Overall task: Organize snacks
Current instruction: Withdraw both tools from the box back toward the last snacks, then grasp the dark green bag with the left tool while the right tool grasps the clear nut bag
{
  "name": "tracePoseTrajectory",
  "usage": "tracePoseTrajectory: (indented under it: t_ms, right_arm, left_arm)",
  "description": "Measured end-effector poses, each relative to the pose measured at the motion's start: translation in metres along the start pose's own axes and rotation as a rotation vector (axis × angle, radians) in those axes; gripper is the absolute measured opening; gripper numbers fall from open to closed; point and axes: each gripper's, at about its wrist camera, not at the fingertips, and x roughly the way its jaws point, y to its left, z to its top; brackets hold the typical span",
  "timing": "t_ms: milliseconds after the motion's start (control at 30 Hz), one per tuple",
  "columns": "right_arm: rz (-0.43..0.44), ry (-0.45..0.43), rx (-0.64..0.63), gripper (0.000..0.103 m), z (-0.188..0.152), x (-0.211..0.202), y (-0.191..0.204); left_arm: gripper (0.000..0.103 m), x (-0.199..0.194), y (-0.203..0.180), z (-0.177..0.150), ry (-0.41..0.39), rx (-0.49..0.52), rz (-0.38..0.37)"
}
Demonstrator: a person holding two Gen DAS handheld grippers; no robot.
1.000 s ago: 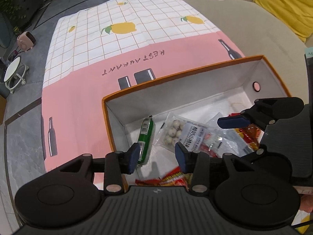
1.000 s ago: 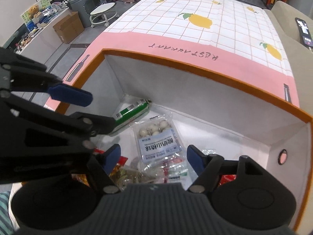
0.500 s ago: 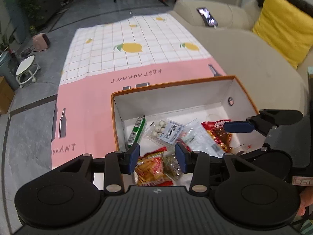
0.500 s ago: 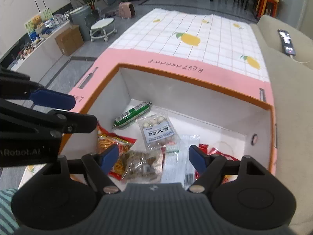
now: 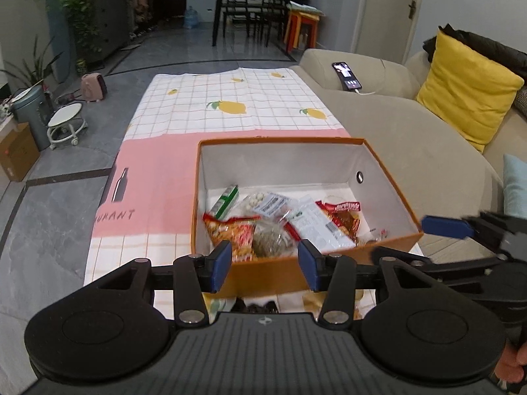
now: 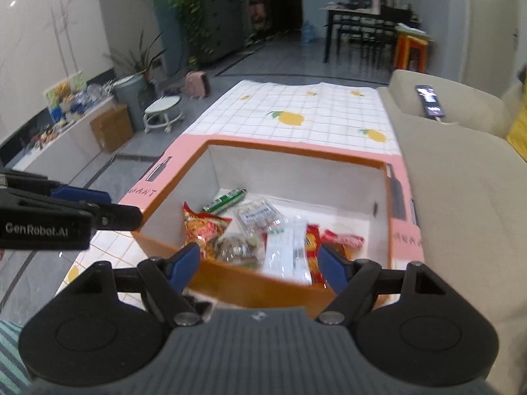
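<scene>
1. The left gripper [image 5: 263, 265] hangs above the near wall of the orange box [image 5: 388, 164], its blue fingers spread wide and holding nothing.
2. The box sits on the pink band of the picnic mat [image 5: 158, 177], by the mat's right edge beside the sofa [image 5: 411, 131].
3. Inside lie a green sausage stick [image 5: 225, 201], red snack bags [image 5: 230, 230] and a white packet [image 5: 313, 223].
4. The right gripper [image 6: 258, 261] is likewise wide and empty.

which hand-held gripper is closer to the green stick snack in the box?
Left. The left hand-held gripper sits at the box's near-left side, the side where the green stick lies; the right hand-held gripper hangs toward the near-right corner, farther off.
</scene>
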Motion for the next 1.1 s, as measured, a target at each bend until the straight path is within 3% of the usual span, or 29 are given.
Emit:
tracePoseTrajectory:
  t_ms: [233,500,833,1100]
  right_arm:
    - [-0.074,-0.031,0.047,0.076,-0.058,-0.018,0.004]
    - [-0.150,-0.029,0.033,0.077,-0.111,-0.007,0.017]
    - [-0.109,0.071,0.056,0.077,-0.120,0.028,0.018]
    - [-0.117,0.125,0.047,0.077,-0.120,0.056,0.018]
  left_arm:
    - [0.055,0.003,0.001,-0.048,0.012,-0.034,0.038]
    - [0.055,0.023,0.006,-0.088,0.058,-0.059,0.038]
    - [0.059,0.049,0.019,-0.100,0.085,-0.090,0.064]
    - [0.062,0.080,0.031,-0.101,0.104,-0.099,0.043]
